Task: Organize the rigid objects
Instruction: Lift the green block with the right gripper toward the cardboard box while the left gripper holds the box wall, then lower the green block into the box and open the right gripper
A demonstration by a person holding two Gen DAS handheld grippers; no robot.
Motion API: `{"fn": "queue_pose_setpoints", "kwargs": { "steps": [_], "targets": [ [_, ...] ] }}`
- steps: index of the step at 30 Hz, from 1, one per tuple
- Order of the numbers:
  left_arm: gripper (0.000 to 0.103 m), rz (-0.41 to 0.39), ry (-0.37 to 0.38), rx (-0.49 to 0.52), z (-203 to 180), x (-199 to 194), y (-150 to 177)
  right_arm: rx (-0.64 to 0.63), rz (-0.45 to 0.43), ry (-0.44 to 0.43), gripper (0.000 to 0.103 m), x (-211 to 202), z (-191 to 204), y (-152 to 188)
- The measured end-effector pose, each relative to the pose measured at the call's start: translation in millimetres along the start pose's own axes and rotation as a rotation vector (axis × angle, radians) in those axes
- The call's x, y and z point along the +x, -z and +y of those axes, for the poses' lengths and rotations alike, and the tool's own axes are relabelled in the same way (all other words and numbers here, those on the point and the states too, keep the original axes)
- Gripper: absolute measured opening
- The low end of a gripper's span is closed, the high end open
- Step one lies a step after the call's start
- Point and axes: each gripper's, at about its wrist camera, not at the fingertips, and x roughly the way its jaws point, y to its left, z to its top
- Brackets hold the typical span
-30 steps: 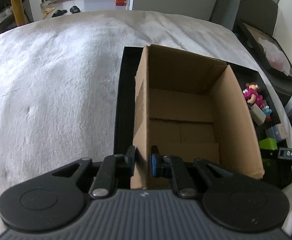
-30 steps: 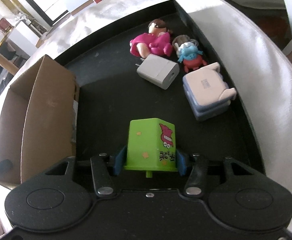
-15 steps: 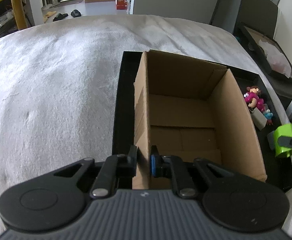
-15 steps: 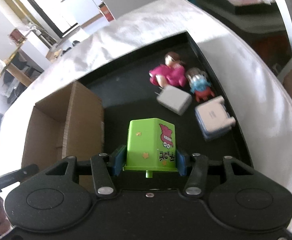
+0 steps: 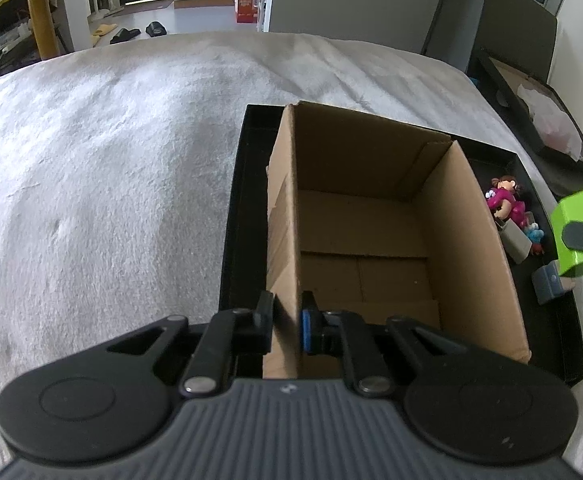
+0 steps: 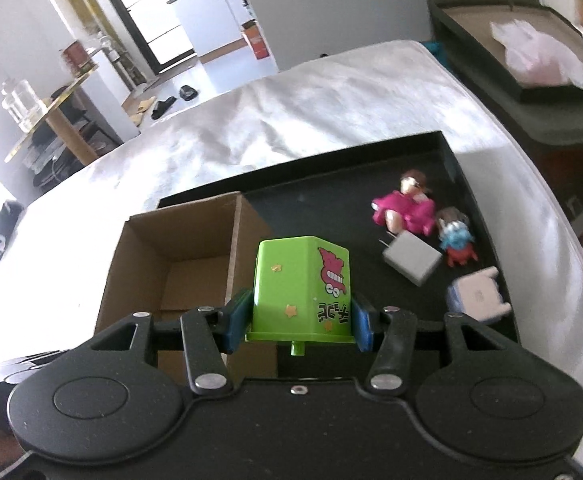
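The right gripper point(image 6: 297, 322) grasps a green toy box point(image 6: 301, 286) by two opposite sides, holding it in the air above the black tray point(image 6: 323, 188), beside the open carton point(image 6: 179, 264). The toy looks like light, stiff, smooth plastic; its flat sides suit the pads. The left gripper point(image 5: 287, 326) is clenched on the carton's near wall, steadying it. Four small items lie on the tray.
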Motion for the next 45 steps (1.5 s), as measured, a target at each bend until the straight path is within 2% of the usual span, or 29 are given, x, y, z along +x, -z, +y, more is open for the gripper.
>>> {"fn": "queue_pose_setpoints", "kwargs": {
  "steps": [15, 27, 36, 45],
  "targets": [
    [0.012, -0.003, -0.008, -0.004, 0.2, 0.3, 1.2, -0.2, -0.032, -0.013, 0.051, 9.2, 65.2, 0.2],
    [0.011, -0.011, -0.035, 0.032, -7.2, 1.2, 3.5, -0.381, -0.011, -0.055, 0.051, 44.3, 109.1, 11.0],
    [0.011, -0.005, -0.022, 0.011, -2.6, 2.6, 3.7, -0.402, 0.027, -0.08, 0.051, 68.3, 123.1, 15.5],
    [0.011, 0.0, -0.011, -0.014, 2.0, 3.4, 2.2, -0.422, 0.027, -0.106, 0.051, 78.0, 131.1, 15.6]
  ]
}}
